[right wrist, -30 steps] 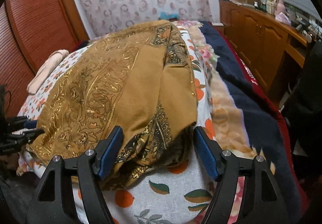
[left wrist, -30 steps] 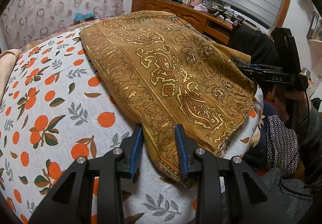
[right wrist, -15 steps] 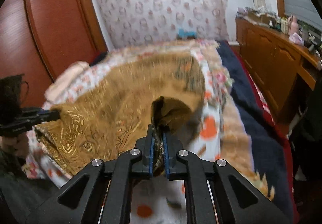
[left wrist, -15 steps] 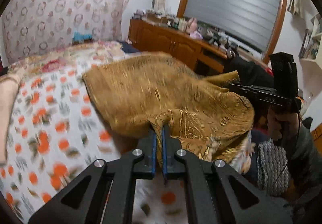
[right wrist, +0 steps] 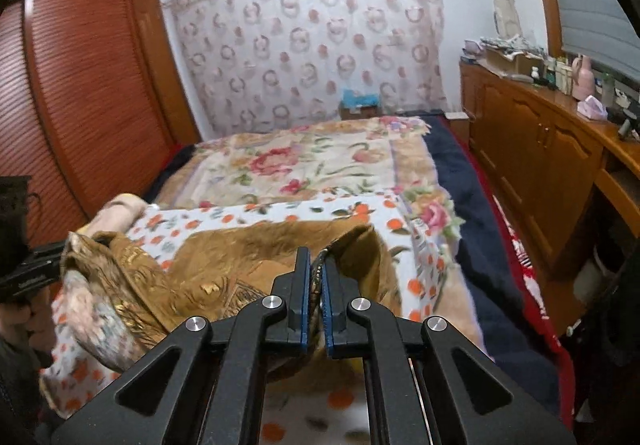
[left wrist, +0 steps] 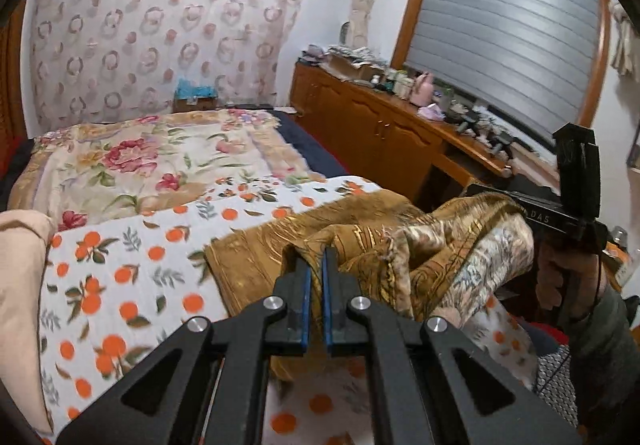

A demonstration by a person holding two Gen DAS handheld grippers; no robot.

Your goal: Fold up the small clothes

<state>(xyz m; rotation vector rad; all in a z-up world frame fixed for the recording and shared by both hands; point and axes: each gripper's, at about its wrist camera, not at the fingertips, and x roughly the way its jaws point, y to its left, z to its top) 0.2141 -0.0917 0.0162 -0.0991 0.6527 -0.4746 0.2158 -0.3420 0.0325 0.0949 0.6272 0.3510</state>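
Left wrist view: the left gripper [left wrist: 316,269] has its jaws pinched nearly together on an edge of the gold cloth [left wrist: 260,265], which rises in a peak between the blue pads. The cloth is lifted and bunched near the foot of the bed, its far part lying on the orange-print sheet [left wrist: 120,277]. At the right of this view the right gripper [left wrist: 496,201] grips another bunched corner, the pale underside of the cloth hanging below it. In the right wrist view that gripper's [right wrist: 315,273] jaws are likewise closed on a dark patterned hem, with the cloth [right wrist: 248,245] sagging between the two tools. A floral blanket [right wrist: 304,165] covers the bed beyond, and a wooden dresser [right wrist: 532,149] runs along the right wall.
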